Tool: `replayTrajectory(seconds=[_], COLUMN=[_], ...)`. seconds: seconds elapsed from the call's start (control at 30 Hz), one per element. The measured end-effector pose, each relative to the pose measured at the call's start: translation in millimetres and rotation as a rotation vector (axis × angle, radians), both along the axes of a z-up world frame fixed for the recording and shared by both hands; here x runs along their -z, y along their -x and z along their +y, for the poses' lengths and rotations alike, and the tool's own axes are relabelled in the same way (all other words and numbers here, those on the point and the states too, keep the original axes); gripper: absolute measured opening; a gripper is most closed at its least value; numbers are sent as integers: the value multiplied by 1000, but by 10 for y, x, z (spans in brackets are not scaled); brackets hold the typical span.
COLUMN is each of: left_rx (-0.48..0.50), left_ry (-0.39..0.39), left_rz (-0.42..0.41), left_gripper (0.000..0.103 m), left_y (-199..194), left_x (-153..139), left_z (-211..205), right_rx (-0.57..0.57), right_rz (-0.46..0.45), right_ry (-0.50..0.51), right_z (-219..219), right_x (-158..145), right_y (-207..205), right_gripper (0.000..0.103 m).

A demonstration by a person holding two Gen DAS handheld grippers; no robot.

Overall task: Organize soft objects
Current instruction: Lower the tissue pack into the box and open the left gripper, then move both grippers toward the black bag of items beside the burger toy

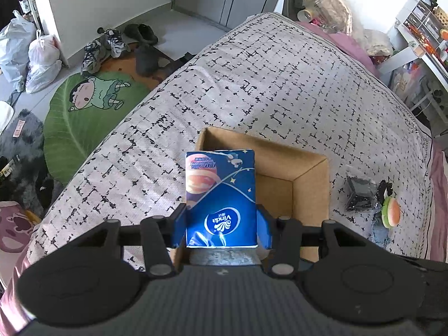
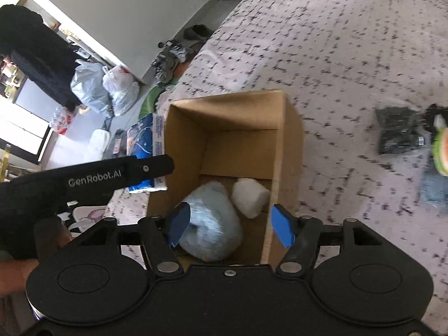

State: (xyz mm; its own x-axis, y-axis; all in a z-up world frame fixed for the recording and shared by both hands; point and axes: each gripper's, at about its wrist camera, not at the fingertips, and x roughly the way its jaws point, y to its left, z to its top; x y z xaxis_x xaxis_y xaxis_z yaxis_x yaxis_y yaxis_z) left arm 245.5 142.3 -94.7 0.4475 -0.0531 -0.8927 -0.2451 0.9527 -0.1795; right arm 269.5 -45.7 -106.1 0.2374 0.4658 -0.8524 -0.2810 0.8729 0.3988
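Right wrist view is motion-blurred at its right edge, so the burger-shaped toy (image 2: 441,151) is cut off and the dark packet (image 2: 399,130) beside it unreadable; in the left wrist view the tissue pack (image 1: 221,196) hides much of the cardboard box (image 1: 310,193). Counted: one box on the patterned bedspread (image 1: 280,84), two soft things in it, a pale blue plush (image 2: 212,224) and a white lump (image 2: 250,197), touching. Left gripper (image 1: 222,224) is clamped on the one tissue pack, held at the box's left wall; right gripper (image 2: 231,224) hangs over the box, pads apart, plush below, not pressed.
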Motion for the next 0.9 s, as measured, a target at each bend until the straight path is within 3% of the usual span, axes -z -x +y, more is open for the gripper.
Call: replayTrajectory(seconds=[0.3, 0.67, 0.77, 0.83, 0.9], left_rx=[21, -11, -8, -11, -14], left_ry=[-12, -10, -7, -7, -19], left_rz=[10, 29, 30, 30, 22], left_gripper=[50, 59, 65, 71, 76], left_y=[-79, -40, -1, 22, 44], left_x=[49, 33, 17, 1, -28], left_z=[-212, -345, -422, -473, -535], right_rx=[60, 130, 145, 156, 166], right_rz=[-23, -28, -35, -46, -64], right_ry=[20, 50, 50, 49, 54], right_z=[-396, -870, -981, -1052, -1123], right_x=[-62, -50, -58, -73, -98], right_y=[29, 53, 59, 66, 74], right_gripper=[64, 65, 69, 80, 80])
